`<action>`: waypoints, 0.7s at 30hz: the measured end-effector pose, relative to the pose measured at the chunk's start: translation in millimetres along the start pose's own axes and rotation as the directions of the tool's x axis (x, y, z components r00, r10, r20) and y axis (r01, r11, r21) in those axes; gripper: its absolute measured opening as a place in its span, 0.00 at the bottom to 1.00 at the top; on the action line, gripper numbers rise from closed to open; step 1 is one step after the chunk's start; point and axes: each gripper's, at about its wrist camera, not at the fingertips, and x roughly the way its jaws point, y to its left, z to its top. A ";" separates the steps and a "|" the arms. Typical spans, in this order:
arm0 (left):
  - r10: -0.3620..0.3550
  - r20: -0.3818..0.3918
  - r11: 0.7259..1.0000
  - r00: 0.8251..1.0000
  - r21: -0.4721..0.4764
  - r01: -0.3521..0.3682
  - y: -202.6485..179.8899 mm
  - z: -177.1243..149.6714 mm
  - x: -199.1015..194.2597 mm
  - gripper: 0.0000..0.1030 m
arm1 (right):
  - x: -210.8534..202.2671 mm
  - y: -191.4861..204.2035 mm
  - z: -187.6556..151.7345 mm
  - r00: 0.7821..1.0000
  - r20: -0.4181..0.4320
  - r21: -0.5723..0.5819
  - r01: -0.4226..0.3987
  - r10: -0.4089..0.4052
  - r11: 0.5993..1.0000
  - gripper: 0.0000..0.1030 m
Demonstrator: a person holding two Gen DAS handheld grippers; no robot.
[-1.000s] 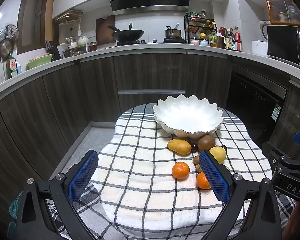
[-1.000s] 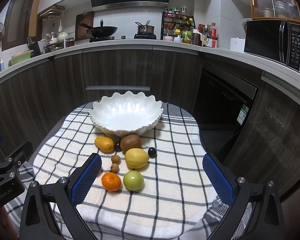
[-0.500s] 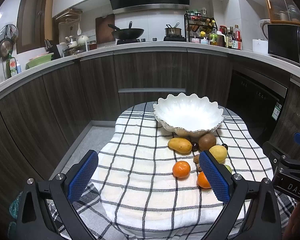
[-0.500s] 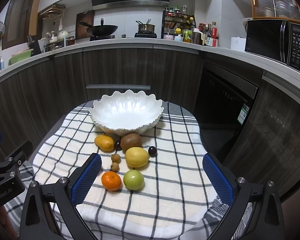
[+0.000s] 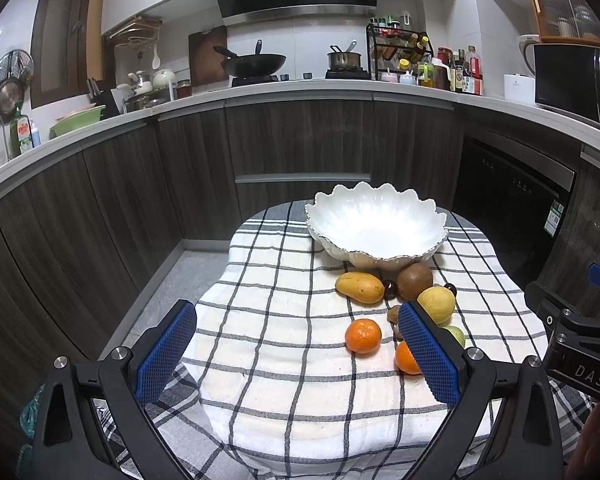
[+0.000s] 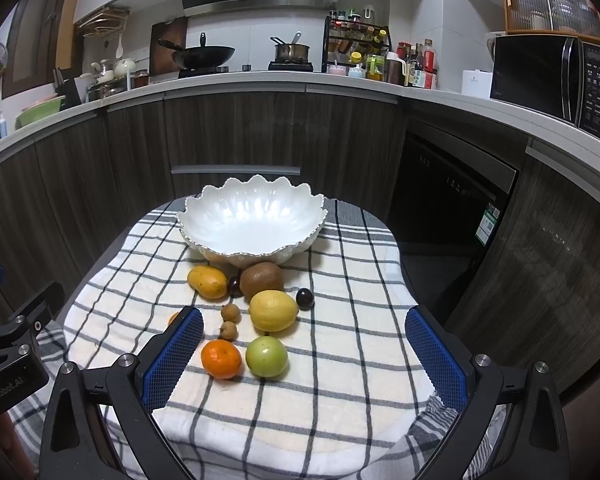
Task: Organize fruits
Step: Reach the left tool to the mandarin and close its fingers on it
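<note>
Side-by-side wrist views toward one bowl (image 5: 376, 226)

Left wrist view: blue finger pad (image 5: 428, 354) hides most of green fruit (image 5: 457, 335), part of one orange (image 5: 406, 358). Right wrist view: second orange (image 6: 174, 317) mostly behind pad.

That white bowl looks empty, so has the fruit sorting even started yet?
Nothing looks done: the white bowl holds no fruit. Nothing is in hand either; the left gripper and right gripper are both open above the checked cloth. Everything is left: mango, kiwi, lemon, green fruit, two oranges and several small fruits.
</note>
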 end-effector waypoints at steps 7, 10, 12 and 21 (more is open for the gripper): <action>-0.017 -0.008 0.999 1.000 0.030 0.018 -10.1 1.8 5.4 0.99 | 3.5 -4.0 -2.8 1.000 -0.012 0.005 0.019 -0.019 1.000 0.99; -0.033 -0.020 0.998 0.999 0.049 0.034 -17.2 2.6 9.5 0.99 | 6.0 -8.7 -4.1 0.999 -0.020 0.009 0.033 -0.033 0.999 0.99; -0.040 -0.026 0.997 0.999 0.067 0.041 -21.8 2.1 12.2 0.99 | 8.3 -12.5 -5.0 0.999 -0.026 0.014 0.042 -0.041 0.999 0.99; -0.043 -0.080 0.994 0.996 0.092 0.050 -26.5 0.9 30.5 0.99 | 26.6 -17.6 -8.7 0.997 -0.068 0.015 0.045 -0.044 0.999 0.99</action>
